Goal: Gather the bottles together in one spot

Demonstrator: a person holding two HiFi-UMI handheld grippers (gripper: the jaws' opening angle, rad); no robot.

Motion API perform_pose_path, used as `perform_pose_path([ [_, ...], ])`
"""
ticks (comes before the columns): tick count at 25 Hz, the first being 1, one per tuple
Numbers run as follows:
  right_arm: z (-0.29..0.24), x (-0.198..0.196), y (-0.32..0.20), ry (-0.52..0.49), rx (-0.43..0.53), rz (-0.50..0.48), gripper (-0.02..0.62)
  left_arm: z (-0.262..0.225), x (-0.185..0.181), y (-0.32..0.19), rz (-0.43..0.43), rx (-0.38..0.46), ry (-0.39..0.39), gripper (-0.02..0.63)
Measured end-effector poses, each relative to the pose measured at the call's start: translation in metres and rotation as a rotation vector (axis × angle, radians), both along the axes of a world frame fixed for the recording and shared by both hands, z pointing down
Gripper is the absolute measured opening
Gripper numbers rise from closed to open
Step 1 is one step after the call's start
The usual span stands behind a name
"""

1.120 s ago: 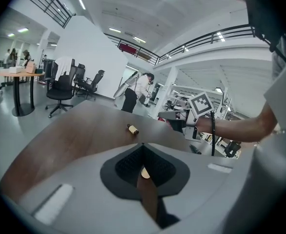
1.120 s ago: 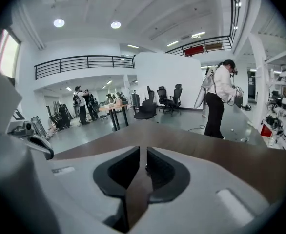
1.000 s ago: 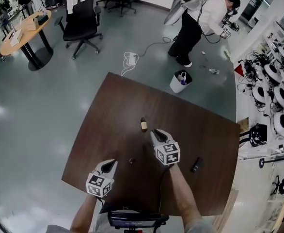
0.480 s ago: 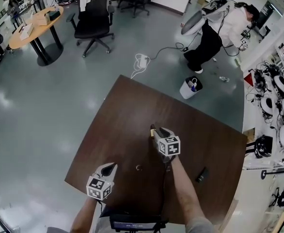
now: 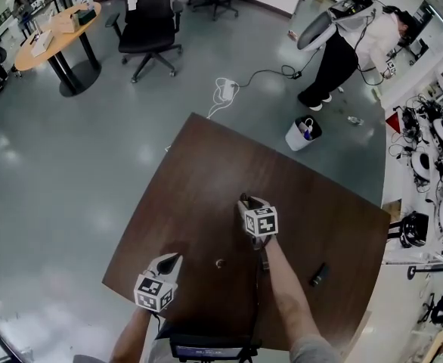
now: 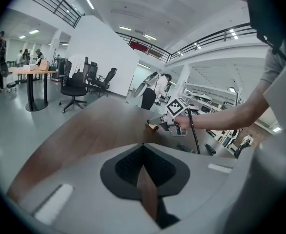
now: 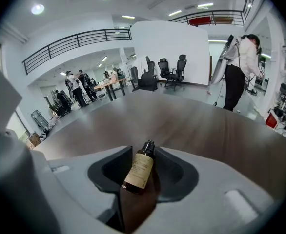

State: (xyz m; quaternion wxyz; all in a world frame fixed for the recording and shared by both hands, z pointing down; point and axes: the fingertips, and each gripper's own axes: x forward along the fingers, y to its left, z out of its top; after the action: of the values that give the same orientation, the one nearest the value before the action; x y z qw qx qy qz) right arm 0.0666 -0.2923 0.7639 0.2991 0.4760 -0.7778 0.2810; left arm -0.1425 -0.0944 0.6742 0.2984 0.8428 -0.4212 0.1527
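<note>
So the small amber glass bottle with a cream label (image 7: 139,172) lies mid dark brown wooden desk (image 5: 199,180), between the right gripper's (image 7: 143,152) fingers, which were just opening and aren't pinching it, while the left gripper's (image 6: 143,147) fingers are together.

Brown bottle (image 7: 139,169), cream label, dark cap: sits between the jaws of the right claw (image 7: 144,152), which have just been opening. The jaws are clear of it, and its cap end points away from the claw. Dark slender bottle (image 5: 317,274): lying flat, well apart to that claw's right.
</note>
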Motion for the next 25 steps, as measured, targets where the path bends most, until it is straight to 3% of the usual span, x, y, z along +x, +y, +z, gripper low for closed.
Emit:
perform_pose_path([
  [9, 0.009, -0.003, -0.004, 0.004, -0.047, 0.004, 0.147, 0.003, -0.003, -0.002, 0.001, -0.009, 0.003, 0.003],
  [20, -0.008, 0.004, 0.003, -0.035, 0.028, 0.045, 0.144, 0.003, -0.011, -0.003, -0.005, -0.012, 0.0, 0.003],
  [25, -0.006, 0.01, 0.019, -0.054, 0.019, 0.058, 0.144, 0.003, -0.006, -0.003, 0.017, -0.005, 0.005, 0.003],
])
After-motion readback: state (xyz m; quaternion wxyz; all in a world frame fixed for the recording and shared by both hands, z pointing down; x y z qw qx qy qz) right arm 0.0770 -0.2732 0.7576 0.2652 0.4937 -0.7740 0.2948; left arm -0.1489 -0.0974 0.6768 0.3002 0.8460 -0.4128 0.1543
